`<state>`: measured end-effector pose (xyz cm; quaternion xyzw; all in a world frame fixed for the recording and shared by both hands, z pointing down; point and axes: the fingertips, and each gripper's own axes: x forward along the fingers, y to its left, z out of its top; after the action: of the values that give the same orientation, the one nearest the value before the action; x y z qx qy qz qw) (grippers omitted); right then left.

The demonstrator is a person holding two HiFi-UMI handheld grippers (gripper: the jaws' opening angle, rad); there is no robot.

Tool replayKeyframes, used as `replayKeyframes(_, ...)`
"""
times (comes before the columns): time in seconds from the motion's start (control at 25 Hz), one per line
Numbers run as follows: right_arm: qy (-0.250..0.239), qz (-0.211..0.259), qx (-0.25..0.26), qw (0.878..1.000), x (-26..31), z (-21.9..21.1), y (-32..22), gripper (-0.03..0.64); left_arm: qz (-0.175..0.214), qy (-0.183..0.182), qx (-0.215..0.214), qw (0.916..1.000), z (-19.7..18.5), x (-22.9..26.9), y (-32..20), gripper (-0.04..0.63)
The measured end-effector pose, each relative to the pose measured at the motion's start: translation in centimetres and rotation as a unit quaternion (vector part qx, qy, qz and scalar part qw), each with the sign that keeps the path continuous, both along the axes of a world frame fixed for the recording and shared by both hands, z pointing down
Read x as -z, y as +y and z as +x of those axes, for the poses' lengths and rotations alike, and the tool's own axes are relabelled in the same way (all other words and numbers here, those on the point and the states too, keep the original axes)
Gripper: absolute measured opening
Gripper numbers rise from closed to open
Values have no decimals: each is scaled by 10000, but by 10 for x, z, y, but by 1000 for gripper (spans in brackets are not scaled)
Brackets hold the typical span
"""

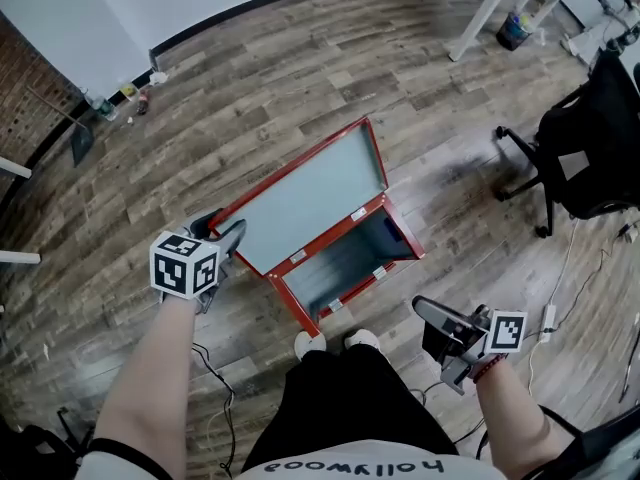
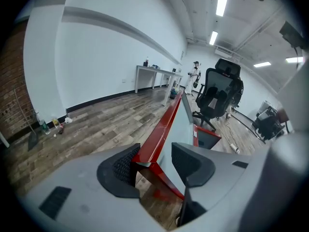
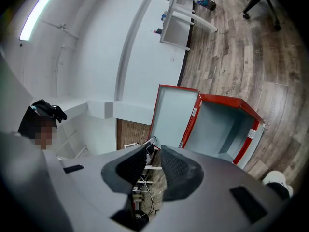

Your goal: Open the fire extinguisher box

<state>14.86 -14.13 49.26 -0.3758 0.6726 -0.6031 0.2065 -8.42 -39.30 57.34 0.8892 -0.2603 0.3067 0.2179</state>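
So, head view first: the red fire extinguisher box [image 1: 352, 264] sits on the wood floor right in front of my shoes, and its door [image 1: 312, 200] is swung wide, pale inside face up. My left gripper [image 1: 226, 232] is at the door's near corner. My right gripper [image 1: 428, 314] hangs off to the side by my right leg, well apart from the box.

Left gripper view: the door's red edge [image 2: 164, 117] runs straight between my jaws. One pad sits on the red rim and the other on the pale inner side, so I read it as clamped on the door's corner. The box body [image 2: 208, 138] shows just past it.

Right gripper view: jaws partway apart with nothing between them, only background showing through the gap. The box [image 3: 227, 124] and its open door [image 3: 174, 114] are out ahead, untouched.

My take is that the opening is basically done, and I'm at the tail end of the swing. Next move would be to ease my left jaws off the rim without nudging the door, then pull back clear.
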Motion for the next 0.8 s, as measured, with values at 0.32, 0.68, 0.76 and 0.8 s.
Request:
replayKeyframes(0.32, 197, -155, -90, 9996, -8, -2, 2, 97, -112, 317, 90, 9994, -2, 6, 0, 187)
replayKeyframes(0.68, 405, -60, 35, 9992, 6, -6, -5, 97, 66, 527, 424, 9977, -35, 39, -6, 189)
replayKeyframes(0.76, 411, -29, 94, 9991, 11, -9, -6, 97, 130, 620, 480, 9968, -39, 50, -4, 189)
replayKeyframes(0.8, 416, -3, 115, 9991, 14, -10, -7, 97, 157, 669, 482, 9965, -39, 56, 0, 189)
